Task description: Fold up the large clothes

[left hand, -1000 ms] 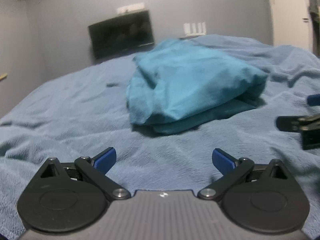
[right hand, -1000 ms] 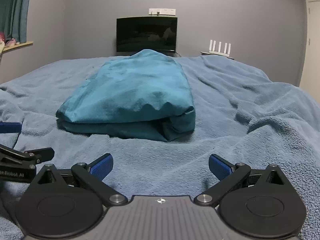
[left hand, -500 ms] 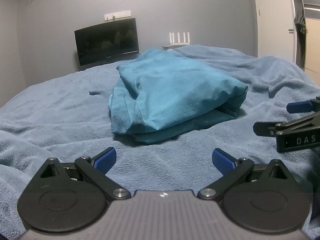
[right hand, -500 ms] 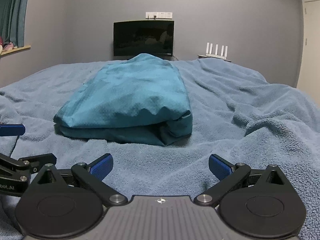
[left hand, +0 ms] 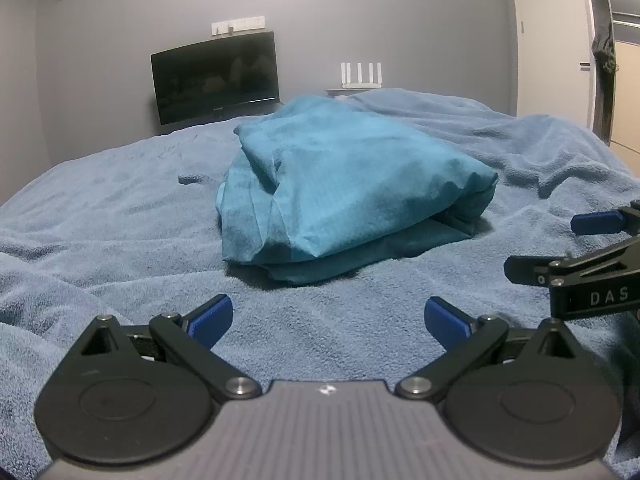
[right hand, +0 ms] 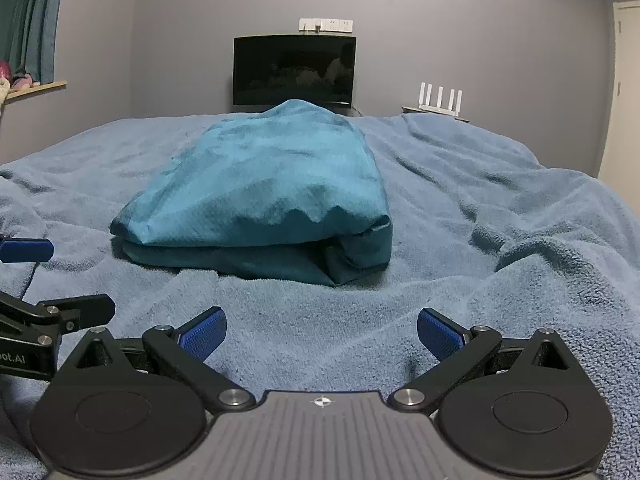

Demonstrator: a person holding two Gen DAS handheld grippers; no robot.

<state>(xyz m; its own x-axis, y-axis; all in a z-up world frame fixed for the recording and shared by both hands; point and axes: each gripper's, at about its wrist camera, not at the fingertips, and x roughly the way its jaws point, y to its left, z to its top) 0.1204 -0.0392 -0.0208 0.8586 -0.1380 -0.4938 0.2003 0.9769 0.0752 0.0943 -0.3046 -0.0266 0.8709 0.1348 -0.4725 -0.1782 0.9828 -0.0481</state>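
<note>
Both tools, left tool and right tool, sit spread apart, empty, short of the teal garment; its loose top layer could slide off when grabbed.

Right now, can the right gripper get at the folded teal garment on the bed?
Probably yes. The right gripper is open and empty, facing the teal garment with only bare blue blanket between them. The left gripper sits off to its side, not across the path.

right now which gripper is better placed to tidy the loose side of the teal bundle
Left. The left gripper faces the bundle's rumpled open layers; the right gripper faces the neater folded edge. Both are open, short of it.
</note>
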